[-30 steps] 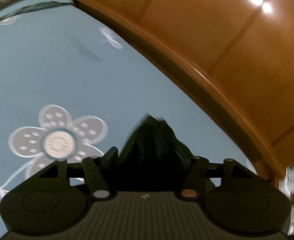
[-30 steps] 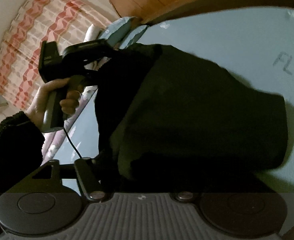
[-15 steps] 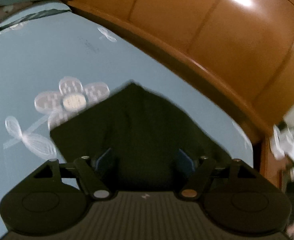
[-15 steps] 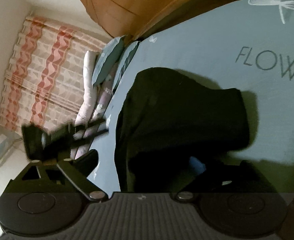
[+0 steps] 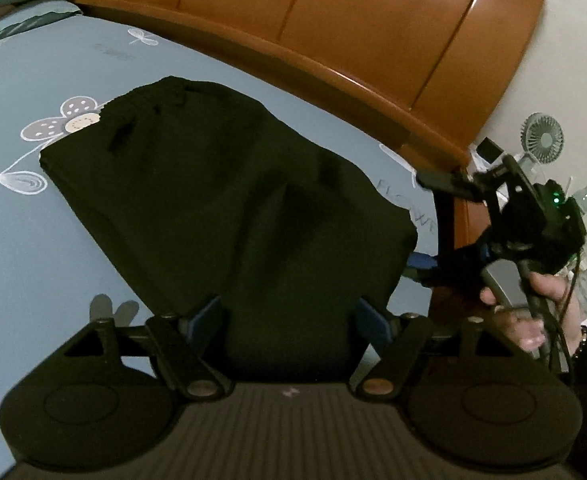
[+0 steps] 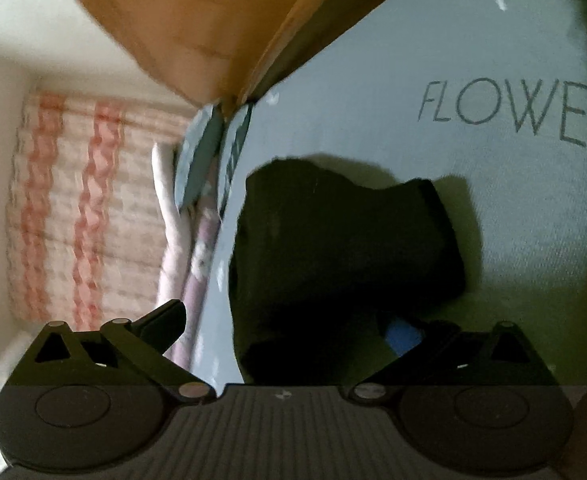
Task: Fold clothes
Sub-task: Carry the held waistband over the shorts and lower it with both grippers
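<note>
Letting go on both sides, I have my tongs spread wide now: the left gripper (image 5: 289,316) stands with its blue pads parted over the near edge of the black garment (image 5: 221,184), and the right gripper (image 6: 289,328) is likewise splayed, nothing pinched in either. A second ago both were clamped on the cloth and carrying it up over the bed; half a second ago it was coming down, and now it lies on the blue bedsheet (image 5: 33,240) as a compact, doubled-over bundle, near the wooden headboard (image 5: 333,40), partly covering the printed flower (image 5: 69,124). In the left view I can see my other hand (image 5: 541,304) with its tool drawn off to the garment's right side, clear of the cloth. So a fold has been laid and released. The bundle looks lumpy instead of flat, with a ridge down its middle, so I judge it may want smoothing or another fold; whether this piece is finished, I cannot settle from here
</note>
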A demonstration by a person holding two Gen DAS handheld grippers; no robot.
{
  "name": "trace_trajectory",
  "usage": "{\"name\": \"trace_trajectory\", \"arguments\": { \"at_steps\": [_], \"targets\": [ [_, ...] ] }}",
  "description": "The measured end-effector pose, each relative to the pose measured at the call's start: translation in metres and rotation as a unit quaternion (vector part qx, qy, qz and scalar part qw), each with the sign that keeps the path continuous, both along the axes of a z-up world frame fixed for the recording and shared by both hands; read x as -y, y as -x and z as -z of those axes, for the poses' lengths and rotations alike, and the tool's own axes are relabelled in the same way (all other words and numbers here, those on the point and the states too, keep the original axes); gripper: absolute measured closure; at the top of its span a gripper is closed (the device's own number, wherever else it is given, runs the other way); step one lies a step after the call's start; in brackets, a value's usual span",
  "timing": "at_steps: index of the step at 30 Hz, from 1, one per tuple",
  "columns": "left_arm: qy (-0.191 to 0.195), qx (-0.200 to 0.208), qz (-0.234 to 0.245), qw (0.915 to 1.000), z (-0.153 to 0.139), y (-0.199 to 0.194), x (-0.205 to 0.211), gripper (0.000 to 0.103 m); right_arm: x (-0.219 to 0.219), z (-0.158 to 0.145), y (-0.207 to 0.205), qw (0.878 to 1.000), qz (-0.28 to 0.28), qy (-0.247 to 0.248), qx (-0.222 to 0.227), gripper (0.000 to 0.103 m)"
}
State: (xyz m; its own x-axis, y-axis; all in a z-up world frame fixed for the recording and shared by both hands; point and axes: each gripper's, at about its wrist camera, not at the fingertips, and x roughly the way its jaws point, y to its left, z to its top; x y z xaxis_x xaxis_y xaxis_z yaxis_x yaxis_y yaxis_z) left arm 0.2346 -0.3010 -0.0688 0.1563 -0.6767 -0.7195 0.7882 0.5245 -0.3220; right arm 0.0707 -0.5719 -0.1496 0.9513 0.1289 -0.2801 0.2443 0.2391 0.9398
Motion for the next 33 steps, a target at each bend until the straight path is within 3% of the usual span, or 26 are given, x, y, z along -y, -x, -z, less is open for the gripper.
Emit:
{"name": "trace_trajectory", "arguments": {
  "at_steps": [3, 10, 15, 20, 25, 29, 33],
  "targets": [
    [0.003, 0.005, -0.007, 1.0, -0.002, 0.0, -0.004, 0.028, 0.002, -0.001, -0.002, 1.0, 0.028, 0.015, 0.001, 0.0],
    [0.007, 0.013, -0.012, 0.9998, -0.006, -0.004, -0.013, 0.028, 0.015, -0.033, -0.003, 0.992, 0.055, 0.114, -0.004, 0.0],
    [0.009, 0.01, -0.013, 0.9998, -0.004, -0.006, -0.01, 0.028, 0.007, -0.04, -0.003, 0.971, 0.072, 0.183, -0.134, 0.0],
    [0.008, 0.017, -0.02, 0.9996, 0.003, -0.023, 0.005, 0.028, -0.005, -0.061, 0.016, 0.96, 0.098, 0.239, -0.106, 0.0],
    [0.006, 0.024, -0.033, 0.9992, 0.011, -0.045, 0.022, 0.027, -0.021, -0.063, -0.013, 0.953, 0.031, 0.289, -0.091, 0.0],
    [0.004, 0.029, -0.043, 0.9986, 0.019, -0.062, 0.035, 0.027, -0.043, -0.041, -0.043, 0.92, -0.023, 0.364, -0.145, 0.0],
    [0.005, 0.03, -0.052, 0.9981, 0.025, -0.077, 0.044, 0.027, -0.068, -0.028, -0.057, 0.872, -0.049, 0.451, -0.183, 0.0]
  ]
}}
